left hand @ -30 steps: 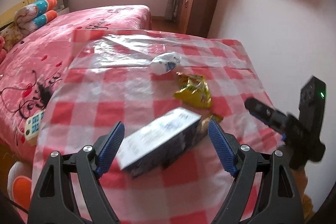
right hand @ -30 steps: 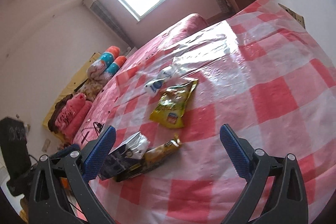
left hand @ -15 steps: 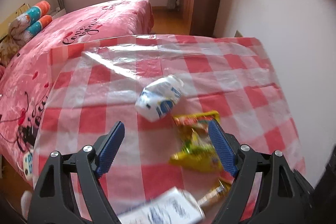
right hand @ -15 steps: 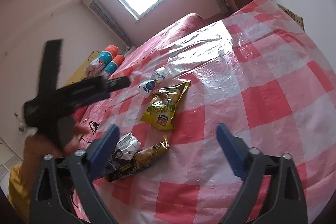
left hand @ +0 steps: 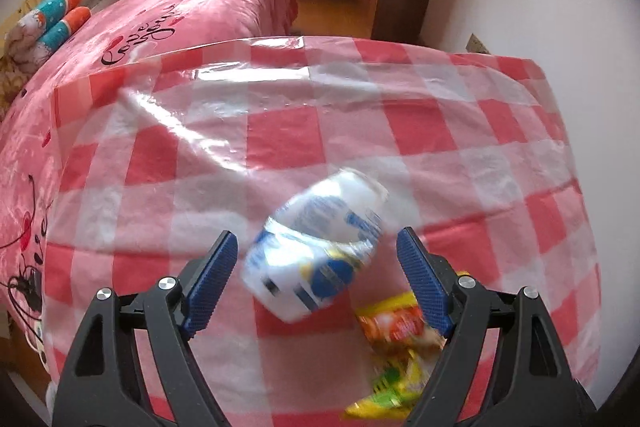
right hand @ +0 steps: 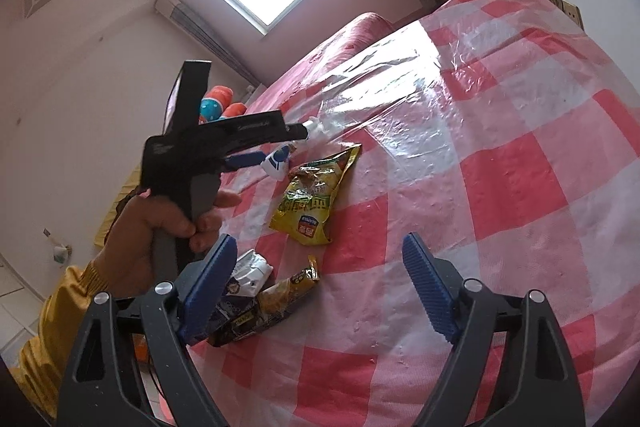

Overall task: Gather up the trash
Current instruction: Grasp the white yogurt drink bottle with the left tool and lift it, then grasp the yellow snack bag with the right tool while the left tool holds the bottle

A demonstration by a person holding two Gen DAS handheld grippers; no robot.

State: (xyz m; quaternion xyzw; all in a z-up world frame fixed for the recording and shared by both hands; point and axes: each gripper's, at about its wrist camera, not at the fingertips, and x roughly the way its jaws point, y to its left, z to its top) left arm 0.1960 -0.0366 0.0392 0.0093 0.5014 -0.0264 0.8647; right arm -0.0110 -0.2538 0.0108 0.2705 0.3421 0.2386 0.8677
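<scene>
Jaws released on both my grippers: the left gripper (left hand: 316, 263) straddles one white-and-blue crumpled bottle (left hand: 316, 247) lying on the checked surface (left hand: 280, 147), pads clear of it; the right gripper (right hand: 316, 283) holds nothing. I count four trash items: that bottle, one yellow snack bag (right hand: 314, 195), one white carton (right hand: 250, 273), one brown wrapper (right hand: 280, 297).
</scene>
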